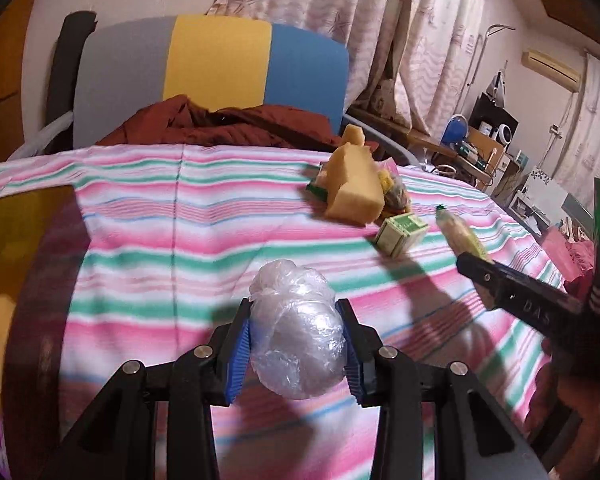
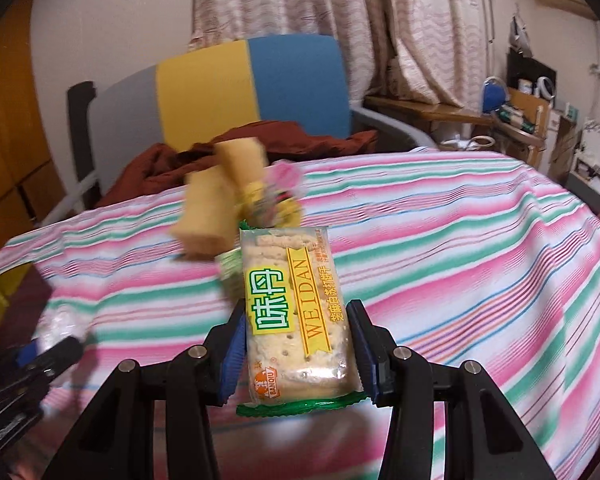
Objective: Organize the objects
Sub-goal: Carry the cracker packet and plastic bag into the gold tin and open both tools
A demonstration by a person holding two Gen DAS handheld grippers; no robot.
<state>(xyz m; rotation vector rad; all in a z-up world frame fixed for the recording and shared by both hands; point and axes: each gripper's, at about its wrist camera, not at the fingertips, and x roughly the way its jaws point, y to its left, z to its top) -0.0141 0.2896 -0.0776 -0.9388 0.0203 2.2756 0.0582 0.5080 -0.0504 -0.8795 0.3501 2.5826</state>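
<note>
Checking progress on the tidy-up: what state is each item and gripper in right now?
left gripper: shut on plastic-wrapped ball, held above the cloth.
right gripper: shut on cracker packet, sealed, lifted.
yellow sponge: lying on striped cloth.
small green box: closed, lying tilted.

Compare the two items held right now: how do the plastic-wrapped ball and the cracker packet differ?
The plastic-wrapped ball is round, the cracker packet flat and oblong. The ball's wrap is clear, crinkled and unprinted; the packet carries yellow and green printing. The ball sits in the left hand-held gripper, the packet in the right hand-held gripper. Both are clamped above the striped cloth.
</note>
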